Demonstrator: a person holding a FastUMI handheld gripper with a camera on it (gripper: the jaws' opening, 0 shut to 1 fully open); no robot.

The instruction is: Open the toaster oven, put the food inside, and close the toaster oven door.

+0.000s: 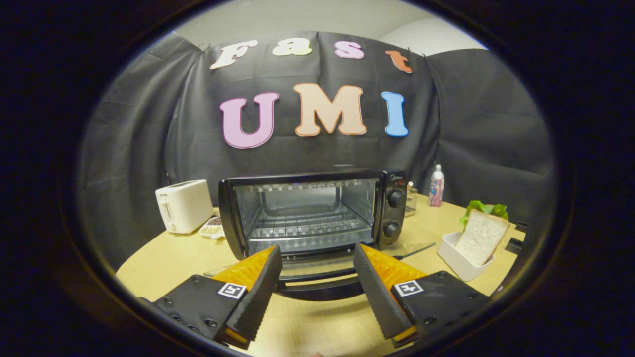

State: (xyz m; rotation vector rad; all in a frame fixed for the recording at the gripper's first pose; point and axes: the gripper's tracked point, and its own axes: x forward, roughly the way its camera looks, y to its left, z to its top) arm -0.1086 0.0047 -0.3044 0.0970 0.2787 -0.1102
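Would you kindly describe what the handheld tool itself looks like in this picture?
The tool has two wedge-shaped fingers with ribbed inner faces. Each sits on a flat black plate fastened with small screws and carrying a square black-and-white marker.

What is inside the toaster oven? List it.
Inside the toaster oven only a bare wire rack shows, no food on it. The door lies folded down between the open gripper fingers. The floor under the rack is hard to make out.

Black toaster oven (312, 213) open, bread slice (480, 237) upright
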